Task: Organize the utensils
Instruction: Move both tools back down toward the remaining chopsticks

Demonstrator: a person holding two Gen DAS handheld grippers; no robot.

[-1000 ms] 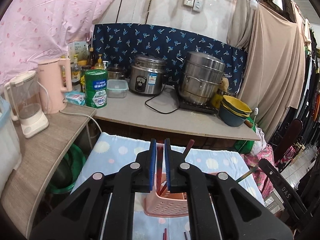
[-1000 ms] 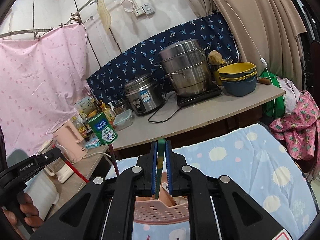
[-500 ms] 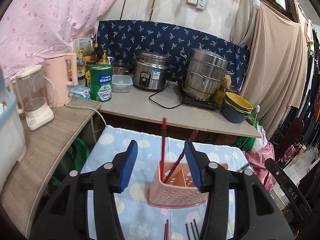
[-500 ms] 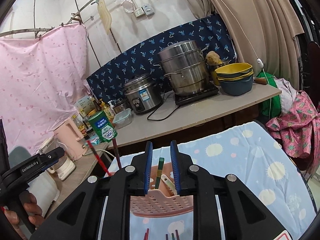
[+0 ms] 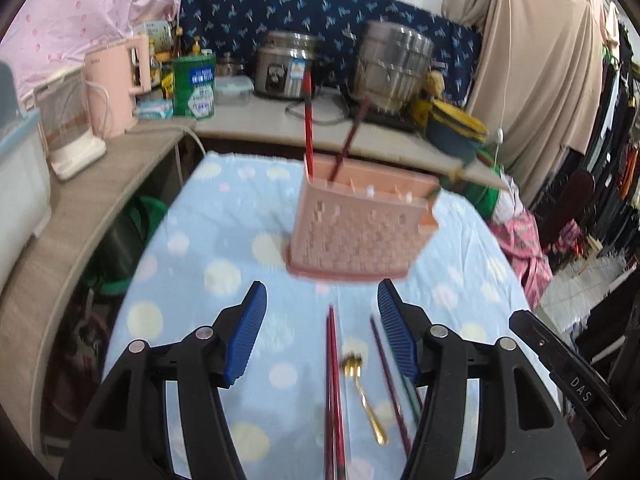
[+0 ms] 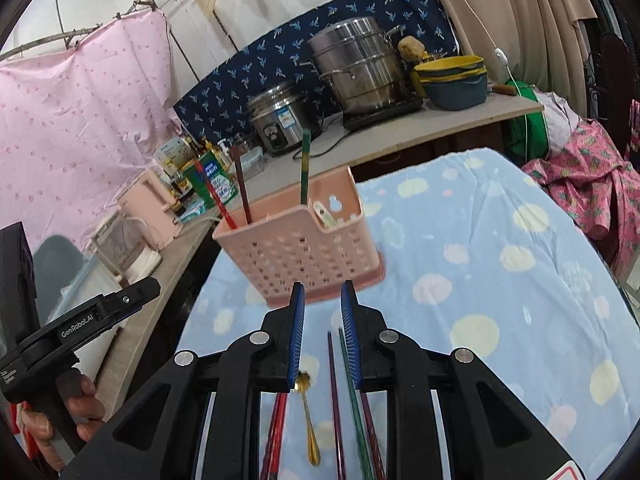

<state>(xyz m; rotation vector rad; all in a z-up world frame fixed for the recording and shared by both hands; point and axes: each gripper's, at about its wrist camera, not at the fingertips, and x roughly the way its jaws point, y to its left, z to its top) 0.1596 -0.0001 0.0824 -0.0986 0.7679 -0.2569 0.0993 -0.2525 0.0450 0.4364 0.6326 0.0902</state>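
Having dropped their chopsticks into the pink perforated plastic basket [image 5: 356,228], our left tongs [image 5: 322,334] are opening, right tongs [image 6: 322,330] slightly parted, both empty over remaining utensils.

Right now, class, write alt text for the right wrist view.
A pink basket holding red, brown and green chopsticks stands on a spotted blue cloth. The right tool, open and empty, hangs above more chopsticks and a gold spoon.
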